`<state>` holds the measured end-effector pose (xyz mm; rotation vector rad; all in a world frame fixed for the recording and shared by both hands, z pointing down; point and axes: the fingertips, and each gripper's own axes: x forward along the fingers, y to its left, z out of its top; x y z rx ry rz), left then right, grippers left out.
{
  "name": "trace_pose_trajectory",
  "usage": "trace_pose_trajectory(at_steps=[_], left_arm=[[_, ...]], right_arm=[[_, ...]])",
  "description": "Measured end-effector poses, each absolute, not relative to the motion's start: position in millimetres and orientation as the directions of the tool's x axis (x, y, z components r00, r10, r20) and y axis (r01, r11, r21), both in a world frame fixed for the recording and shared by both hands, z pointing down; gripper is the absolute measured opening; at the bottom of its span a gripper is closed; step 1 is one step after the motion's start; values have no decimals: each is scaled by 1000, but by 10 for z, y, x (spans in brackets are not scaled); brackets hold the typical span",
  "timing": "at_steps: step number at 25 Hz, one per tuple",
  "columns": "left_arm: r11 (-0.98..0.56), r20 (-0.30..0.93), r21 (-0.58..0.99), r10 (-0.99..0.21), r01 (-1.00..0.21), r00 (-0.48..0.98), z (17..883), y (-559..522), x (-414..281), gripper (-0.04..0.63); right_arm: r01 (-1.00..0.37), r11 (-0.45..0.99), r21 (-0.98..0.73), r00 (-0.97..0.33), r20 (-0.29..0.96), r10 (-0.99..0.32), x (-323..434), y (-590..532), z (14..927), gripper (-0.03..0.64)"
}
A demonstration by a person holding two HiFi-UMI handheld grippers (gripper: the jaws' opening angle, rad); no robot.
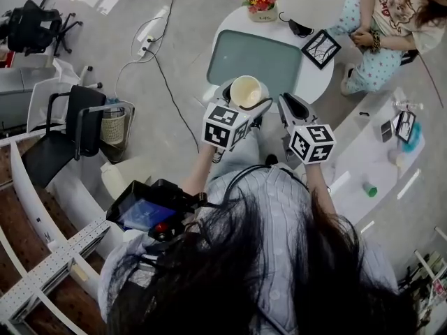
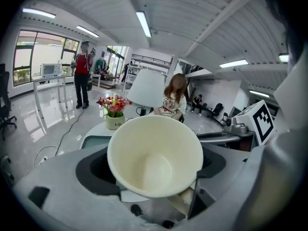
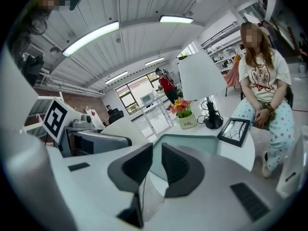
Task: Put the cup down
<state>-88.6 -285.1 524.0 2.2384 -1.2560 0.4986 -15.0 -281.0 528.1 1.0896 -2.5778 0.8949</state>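
In the head view, the cup (image 1: 246, 91) sat just above centre of the frame, mouth up, held in the left gripper (image 1: 241, 98) over the near edge of the round white table (image 1: 230, 21), close to its green mat (image 1: 255, 58). The right gripper (image 1: 293, 112) hung just beside it to the right. In the left gripper view, the cup filled the middle, its empty mouth facing the camera and the jaws closed on its sides. It looked like thin paper: probably light, easily dented and best held gently by the wall below the rim. In the right gripper view, the jaws stood nearly together at lower centre with nothing between them.
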Motion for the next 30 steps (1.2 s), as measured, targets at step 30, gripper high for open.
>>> trace_pose_trajectory(at_steps=[30], left_arm=[[-584,707,156,-497,-797,503,6673,-3940,-742,451]], right_arm=[[-809,401,-429,-585,536,-608,69,-3098,5757,72]])
